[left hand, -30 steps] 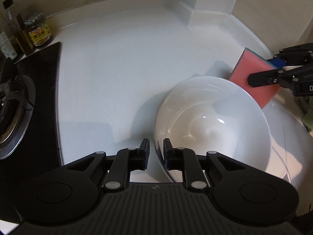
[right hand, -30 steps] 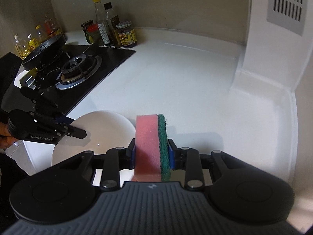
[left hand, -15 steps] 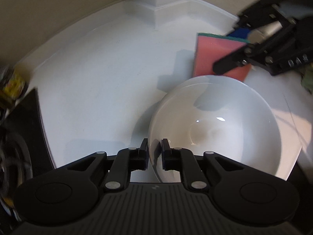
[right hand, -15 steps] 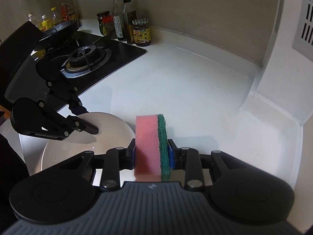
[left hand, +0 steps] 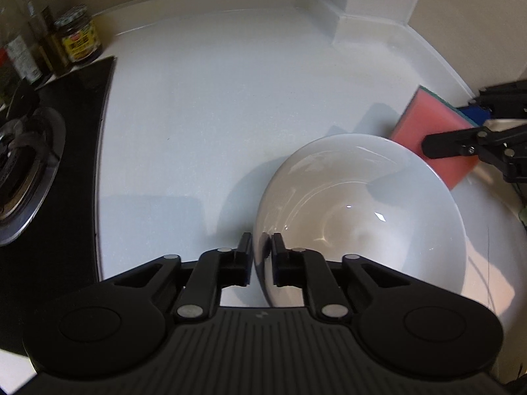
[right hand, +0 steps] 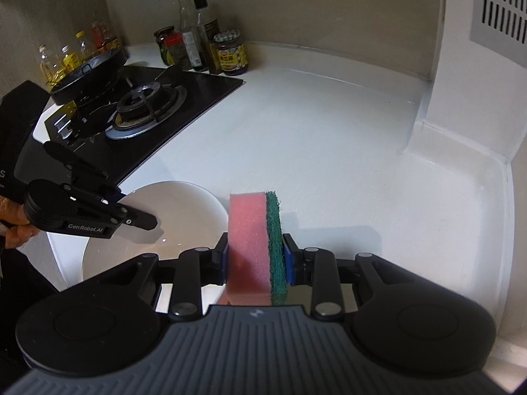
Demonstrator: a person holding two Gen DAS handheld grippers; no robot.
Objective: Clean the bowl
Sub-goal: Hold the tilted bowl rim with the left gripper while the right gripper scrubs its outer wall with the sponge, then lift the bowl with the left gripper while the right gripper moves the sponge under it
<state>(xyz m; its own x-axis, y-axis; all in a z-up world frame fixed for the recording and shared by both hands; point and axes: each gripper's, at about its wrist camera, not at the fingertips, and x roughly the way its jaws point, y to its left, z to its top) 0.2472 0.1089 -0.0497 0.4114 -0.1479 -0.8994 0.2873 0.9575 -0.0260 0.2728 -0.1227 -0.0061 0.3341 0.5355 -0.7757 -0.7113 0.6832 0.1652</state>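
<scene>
A white bowl [left hand: 359,217] stands tilted on the white counter, its inside bare and glossy. My left gripper [left hand: 262,247] pinches the bowl's near rim, one finger inside and one outside, and its jaws are closing on that rim. In the right wrist view the bowl [right hand: 184,207] lies at the lower left, with the left gripper [right hand: 135,207] on its left rim. My right gripper [right hand: 255,247] is shut on a pink sponge with a green scouring side [right hand: 250,230], held upright. From the left wrist view the sponge [left hand: 425,125] hangs just beyond the bowl's far right rim.
A black gas stove [right hand: 145,105] with a dark pan [right hand: 89,72] lies left of the bowl. Jars and bottles [right hand: 204,49] line the back wall. A white wall column [right hand: 461,98] juts out at the right. A person's hand [right hand: 13,227] holds the left gripper.
The left wrist view swung to the right and came back. The bowl's rim stayed between the left fingers, and the sponge stayed gripped beside the bowl's far rim.
</scene>
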